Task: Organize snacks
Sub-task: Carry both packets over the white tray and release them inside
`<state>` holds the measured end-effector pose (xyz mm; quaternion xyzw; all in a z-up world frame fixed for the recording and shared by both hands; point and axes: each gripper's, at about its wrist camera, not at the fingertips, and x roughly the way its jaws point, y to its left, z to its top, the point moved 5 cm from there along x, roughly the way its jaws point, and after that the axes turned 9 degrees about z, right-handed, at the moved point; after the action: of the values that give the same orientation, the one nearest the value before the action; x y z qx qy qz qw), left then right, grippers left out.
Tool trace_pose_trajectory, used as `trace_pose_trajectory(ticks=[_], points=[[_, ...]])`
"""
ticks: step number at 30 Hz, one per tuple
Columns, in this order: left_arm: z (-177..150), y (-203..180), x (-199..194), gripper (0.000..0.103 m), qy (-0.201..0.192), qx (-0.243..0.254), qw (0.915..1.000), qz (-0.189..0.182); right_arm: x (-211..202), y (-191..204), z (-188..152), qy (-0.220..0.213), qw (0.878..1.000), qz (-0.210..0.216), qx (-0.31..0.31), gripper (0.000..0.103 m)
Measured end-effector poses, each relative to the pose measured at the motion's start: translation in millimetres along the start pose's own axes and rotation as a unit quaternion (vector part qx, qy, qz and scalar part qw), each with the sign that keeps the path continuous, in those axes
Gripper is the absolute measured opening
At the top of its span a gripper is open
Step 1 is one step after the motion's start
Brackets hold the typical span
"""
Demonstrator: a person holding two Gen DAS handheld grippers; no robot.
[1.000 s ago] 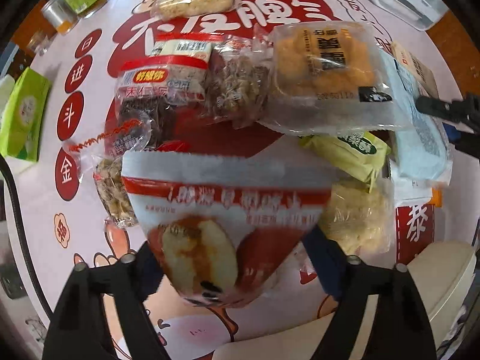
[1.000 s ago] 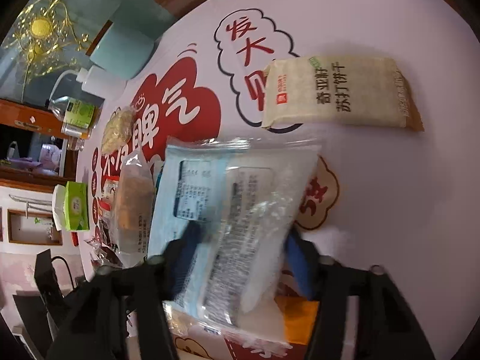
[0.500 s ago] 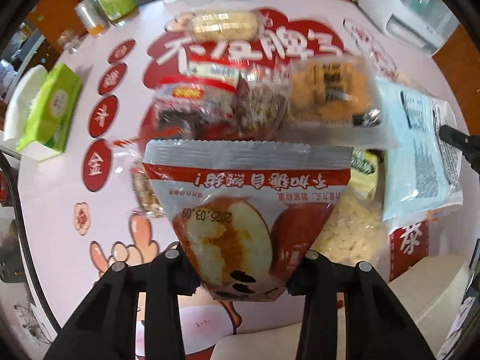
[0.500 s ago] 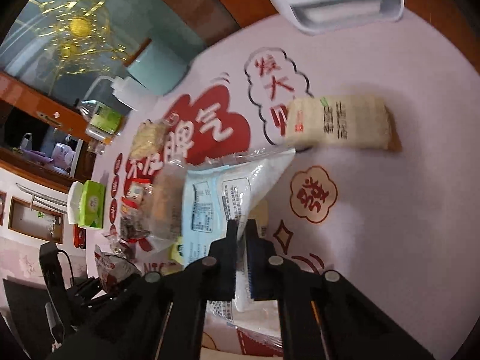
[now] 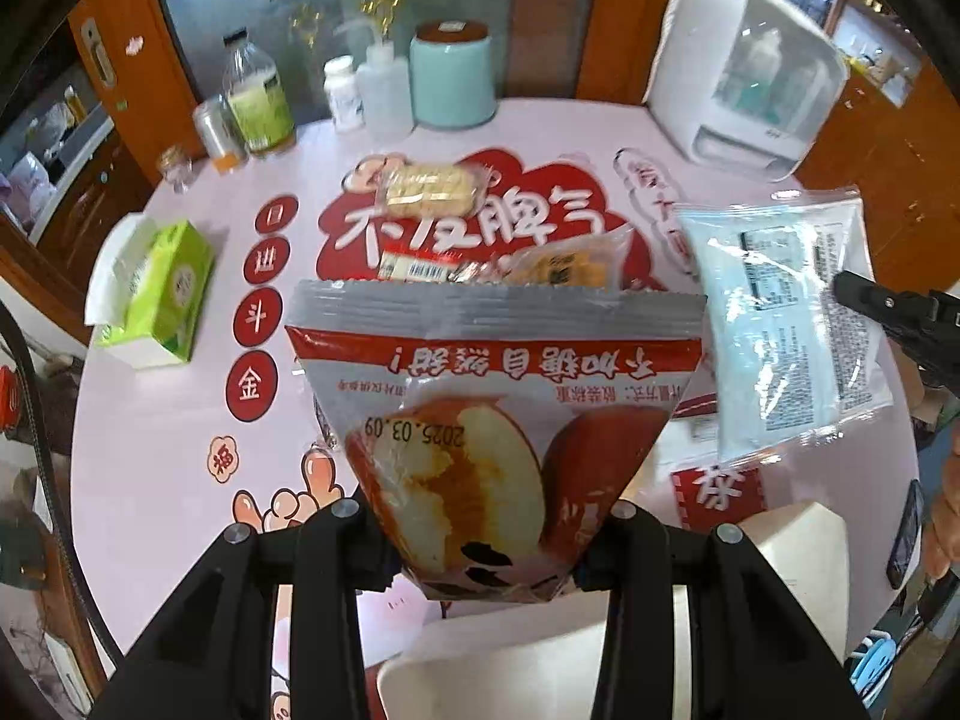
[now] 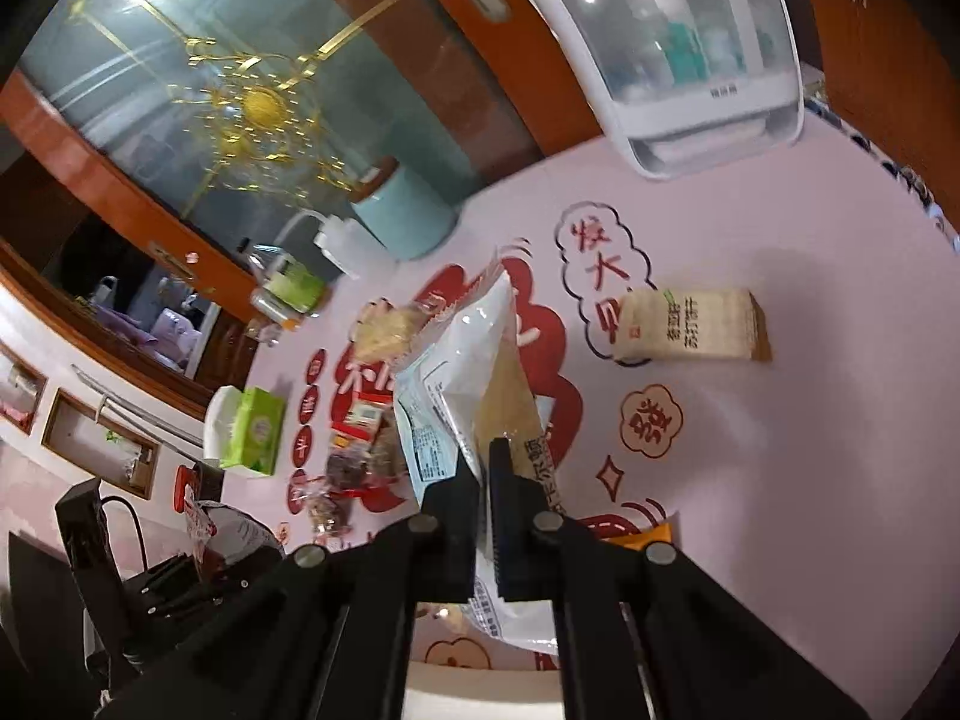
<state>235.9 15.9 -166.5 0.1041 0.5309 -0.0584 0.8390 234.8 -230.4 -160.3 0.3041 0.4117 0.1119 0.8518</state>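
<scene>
Two snack bags held up over the table.

Left wrist view: the left gripper (image 5: 480, 546) pinches the red bag (image 5: 492, 414) by its narrow end, long axis running away, above the snack pile (image 5: 510, 267).
Right wrist view: the right gripper (image 6: 485, 516), nearly closed, clamps the blue packet (image 6: 456, 384) edge-on, beside the cracker pack (image 6: 690, 327) lying apart.

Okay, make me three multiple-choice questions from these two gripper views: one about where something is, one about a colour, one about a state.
1. Where is the green tissue box?
A. on the table's left side in the left wrist view
B. in the right gripper
C. on the white appliance

2. What colour is the canister at the table's back?
A. black
B. light teal
C. orange

3. What is the left gripper doing?
A. hanging open
B. gripping a bottle
C. gripping the red-and-silver snack bag

Answers: 1 A, it sits left of the printed mat; 2 B, its body is teal; 3 C, both fingers pinch the bag's end.
</scene>
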Motion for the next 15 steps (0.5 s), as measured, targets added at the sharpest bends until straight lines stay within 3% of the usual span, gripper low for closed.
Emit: trace_pose_trajectory(ticks=[15], points=[[-13.5, -26.4, -128.4, 0.038, -0.090, 0.027, 0.9948, -0.039, -102.9, 83.0, -18.8, -0.042, 0.993, 0.079, -0.077, 0.003]])
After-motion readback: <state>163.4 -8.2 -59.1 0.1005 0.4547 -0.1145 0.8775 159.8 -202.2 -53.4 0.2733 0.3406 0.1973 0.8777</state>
